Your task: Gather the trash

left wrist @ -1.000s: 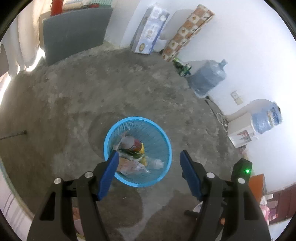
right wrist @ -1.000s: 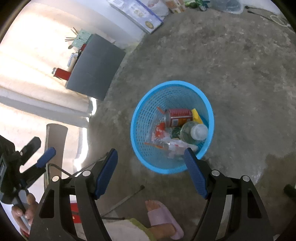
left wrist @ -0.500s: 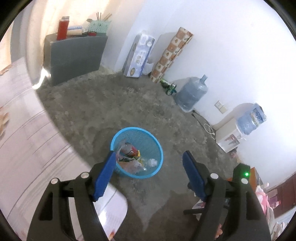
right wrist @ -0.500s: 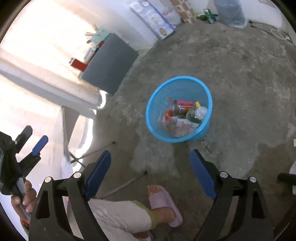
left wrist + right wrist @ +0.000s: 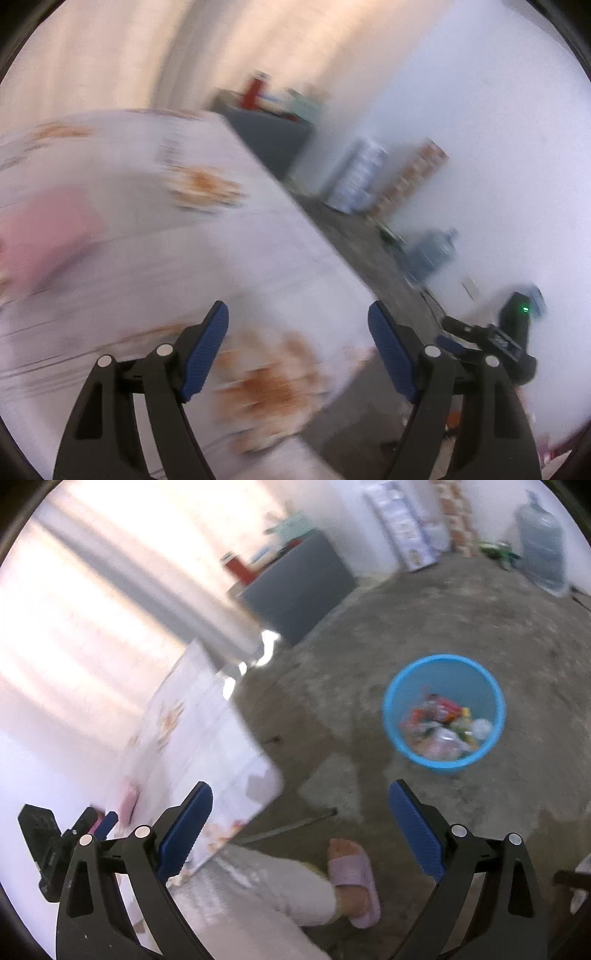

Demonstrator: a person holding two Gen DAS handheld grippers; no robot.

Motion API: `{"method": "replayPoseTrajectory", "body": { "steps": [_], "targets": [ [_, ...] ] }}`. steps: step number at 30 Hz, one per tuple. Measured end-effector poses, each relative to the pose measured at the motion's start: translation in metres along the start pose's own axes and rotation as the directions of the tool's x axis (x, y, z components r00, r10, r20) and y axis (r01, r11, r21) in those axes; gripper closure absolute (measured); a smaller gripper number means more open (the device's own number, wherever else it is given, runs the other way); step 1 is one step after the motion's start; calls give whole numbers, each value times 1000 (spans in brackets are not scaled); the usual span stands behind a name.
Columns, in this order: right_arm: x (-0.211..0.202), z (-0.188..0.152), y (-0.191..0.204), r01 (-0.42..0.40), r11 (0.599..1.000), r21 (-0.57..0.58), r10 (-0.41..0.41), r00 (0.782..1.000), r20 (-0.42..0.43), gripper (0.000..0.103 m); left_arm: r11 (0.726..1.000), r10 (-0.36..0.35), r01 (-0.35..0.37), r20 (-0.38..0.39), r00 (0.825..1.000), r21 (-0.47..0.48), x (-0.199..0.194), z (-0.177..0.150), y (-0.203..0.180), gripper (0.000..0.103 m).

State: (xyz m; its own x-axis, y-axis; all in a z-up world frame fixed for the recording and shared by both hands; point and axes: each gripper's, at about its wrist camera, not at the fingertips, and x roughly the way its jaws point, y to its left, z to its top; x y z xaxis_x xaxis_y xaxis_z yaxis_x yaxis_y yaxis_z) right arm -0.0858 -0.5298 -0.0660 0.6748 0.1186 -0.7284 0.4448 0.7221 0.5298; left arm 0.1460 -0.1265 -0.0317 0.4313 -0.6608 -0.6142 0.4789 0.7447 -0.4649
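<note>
A blue mesh trash basket (image 5: 495,701) stands on the concrete floor, holding a red can, a clear bottle and wrappers (image 5: 443,723). It shows only in the right wrist view, up and to the right of my right gripper (image 5: 301,827), which is open and empty, well above the floor. My left gripper (image 5: 297,343) is open and empty above a white table with orange flower prints (image 5: 147,229). A blurred pink item (image 5: 44,229) lies on the table's left part. The left wrist view is motion-blurred.
A dark grey cabinet (image 5: 299,587) with a red can on top stands by the wall. A large water jug (image 5: 543,550), a flat carton (image 5: 406,528) and a patterned roll lean at the far wall. A person's leg and pink slipper (image 5: 354,878) are below.
Both grippers rose and swung away from the basket toward the table. The basket left the left wrist view and looks smaller and farther in the right wrist view. Both stayed open.
</note>
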Motion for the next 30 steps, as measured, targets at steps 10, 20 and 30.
{"method": "replayPoseTrajectory", "body": {
  "steps": [10, 20, 30],
  "targets": [
    [62, 7, 141, -221, 945, -239, 170, 962, -216, 9, 962, 269, -271, 205, 941, -18, -80, -19, 84, 22],
    [172, 6, 275, -533, 843, -75, 434, 756, -490, 8, 958, 274, -233, 287, 918, -170, -111, -10, 145, 22],
    [287, 5, 288, -464, 853, 239, 515, 676, -527, 8, 911, 366, -294, 234, 901, -289, -99, 41, 195, 51]
  ]
}}
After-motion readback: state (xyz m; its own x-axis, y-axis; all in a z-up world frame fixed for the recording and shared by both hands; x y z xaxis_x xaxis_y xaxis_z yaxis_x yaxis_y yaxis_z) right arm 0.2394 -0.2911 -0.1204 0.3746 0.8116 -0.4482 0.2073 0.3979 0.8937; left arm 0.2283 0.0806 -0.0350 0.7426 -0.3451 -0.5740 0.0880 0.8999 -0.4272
